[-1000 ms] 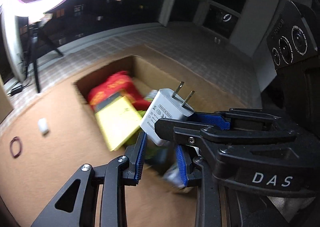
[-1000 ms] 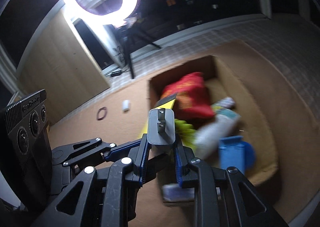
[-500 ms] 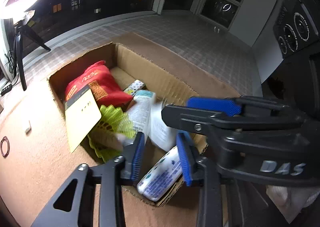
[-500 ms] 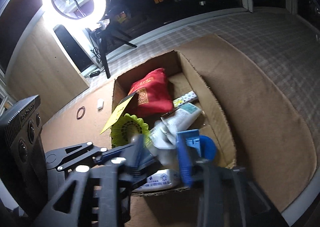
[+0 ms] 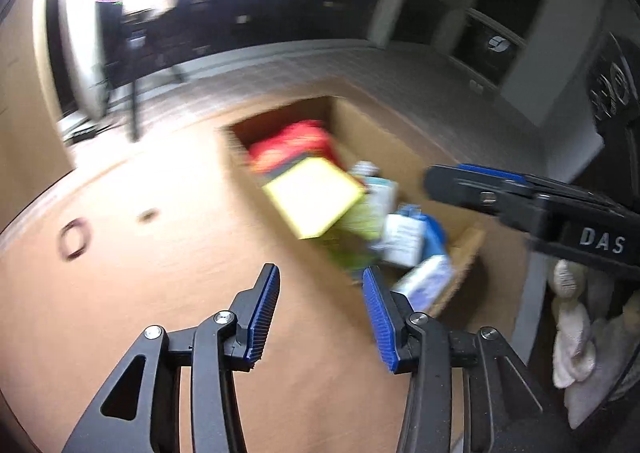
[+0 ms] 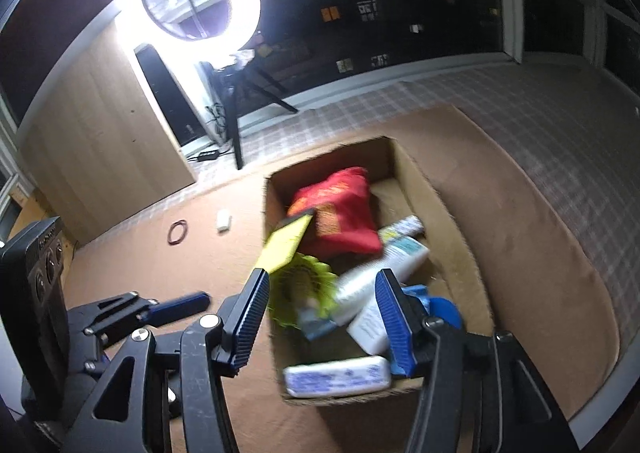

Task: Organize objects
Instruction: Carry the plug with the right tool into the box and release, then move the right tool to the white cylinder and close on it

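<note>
The cardboard box (image 6: pixel 436 209) already holds most items; a rubber band (image 6: pixel 177 232) and small white piece (image 6: pixel 223 220) wait at ten o'clock. Both the left tongs (image 5: pixel 320 313) and right tongs (image 6: pixel 320 317) are opening with nothing between them

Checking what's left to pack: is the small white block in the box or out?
Out. The white block lies on the brown mat beside the cardboard box.
</note>
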The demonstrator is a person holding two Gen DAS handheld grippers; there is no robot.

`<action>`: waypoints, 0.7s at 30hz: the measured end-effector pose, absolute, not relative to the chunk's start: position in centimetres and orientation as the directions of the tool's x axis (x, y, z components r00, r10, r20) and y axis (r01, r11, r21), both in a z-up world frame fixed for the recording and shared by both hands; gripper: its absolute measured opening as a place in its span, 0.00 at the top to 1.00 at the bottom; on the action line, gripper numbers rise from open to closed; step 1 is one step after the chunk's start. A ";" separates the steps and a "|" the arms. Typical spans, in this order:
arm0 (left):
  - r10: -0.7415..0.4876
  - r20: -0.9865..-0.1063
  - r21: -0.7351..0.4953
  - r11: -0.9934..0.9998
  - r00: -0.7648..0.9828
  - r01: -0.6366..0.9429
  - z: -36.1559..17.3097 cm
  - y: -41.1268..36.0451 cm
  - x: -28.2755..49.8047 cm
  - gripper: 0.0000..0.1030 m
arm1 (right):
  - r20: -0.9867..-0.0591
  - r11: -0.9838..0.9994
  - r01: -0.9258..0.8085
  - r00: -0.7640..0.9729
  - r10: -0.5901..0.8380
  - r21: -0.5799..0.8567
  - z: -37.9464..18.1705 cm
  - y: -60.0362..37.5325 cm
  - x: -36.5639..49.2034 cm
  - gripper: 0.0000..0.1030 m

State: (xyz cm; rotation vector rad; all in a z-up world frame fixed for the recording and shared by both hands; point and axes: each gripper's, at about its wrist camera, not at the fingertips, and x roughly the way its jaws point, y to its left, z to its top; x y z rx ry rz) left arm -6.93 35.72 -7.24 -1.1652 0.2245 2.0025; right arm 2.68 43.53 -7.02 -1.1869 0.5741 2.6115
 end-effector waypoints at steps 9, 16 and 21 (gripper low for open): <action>0.400 -0.843 -0.236 -0.877 -0.361 -0.420 -7.9 24.3 -15.2 0.39 | -0.770 -0.940 -0.240 -0.637 -0.035 0.241 -6.8 38.0 -4.0 0.50; 0.334 -0.878 -0.246 -0.930 -0.342 -0.275 -9.6 18.9 -21.5 0.37 | -0.815 -0.937 -0.206 -0.566 -0.122 0.283 -9.5 34.9 -11.5 0.50; 0.309 -0.898 -0.269 -0.949 -0.313 -0.165 -12.1 16.9 -25.5 0.37 | -0.864 -0.928 -0.252 -0.489 -0.124 0.275 -12.2 34.3 -16.3 0.50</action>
